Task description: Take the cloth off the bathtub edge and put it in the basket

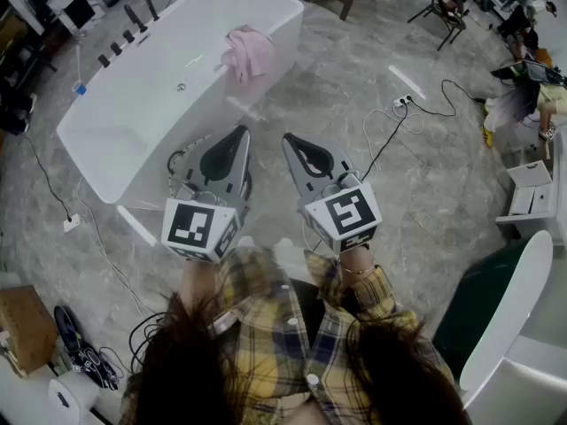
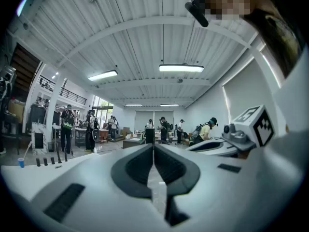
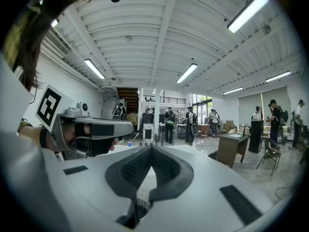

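Jaws closed and empty, the left gripper (image 1: 241, 134) and right gripper (image 1: 289, 140) hover near the person, likely because the pink cloth (image 1: 249, 52) on the bathtub (image 1: 146, 109) far edge is not yet reached.

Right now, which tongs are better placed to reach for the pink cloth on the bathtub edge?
Left, slightly. The left tongs are nearer the cloth, by the bathtub; the right tongs are over the floor. Both are shut, empty.

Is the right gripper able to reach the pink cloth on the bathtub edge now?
Probably not yet. The pink cloth hangs on the bathtub rim, far beyond the right gripper, whose jaws are shut. Mostly bare floor lies between, so stepping closer should work.
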The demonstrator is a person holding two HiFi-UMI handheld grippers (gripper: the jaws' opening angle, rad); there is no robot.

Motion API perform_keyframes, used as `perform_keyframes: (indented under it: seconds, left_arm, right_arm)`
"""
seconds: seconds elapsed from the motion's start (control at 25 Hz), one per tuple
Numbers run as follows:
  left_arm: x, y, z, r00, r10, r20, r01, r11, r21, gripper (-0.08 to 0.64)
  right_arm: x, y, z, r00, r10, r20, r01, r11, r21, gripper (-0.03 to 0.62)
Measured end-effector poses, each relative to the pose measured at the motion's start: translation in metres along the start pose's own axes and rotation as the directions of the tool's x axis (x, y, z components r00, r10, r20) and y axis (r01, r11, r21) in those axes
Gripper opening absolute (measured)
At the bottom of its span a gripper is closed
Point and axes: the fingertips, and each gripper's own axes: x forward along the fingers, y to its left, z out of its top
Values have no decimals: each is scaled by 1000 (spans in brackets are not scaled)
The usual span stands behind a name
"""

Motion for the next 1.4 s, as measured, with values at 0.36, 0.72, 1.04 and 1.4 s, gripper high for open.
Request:
perform_keyframes:
  seconds: [0.36,0.72,1.04,1.4]
  left_arm:
    - [13,-8,6,1000,17,6,-17,1000,18,20]
    - [25,-23,4,999,34,2,-34,999,27,20]
    - [41,-2,-3,996,83,-10,-83,996,32,20]
    - [113,60,-18,993,115,-21,-114,993,21,20]
  right_arm:
    - [-8,-16,1,1000,5,16,-6,1000,22,15]
    - [-27,-34,-9,1000,19,9,-19,999,28,15]
    - [-15,-53,-24,1000,27,-15,-26,999,41,15]
    - [63,-103,-35,996,67,-51,-64,997,49,15]
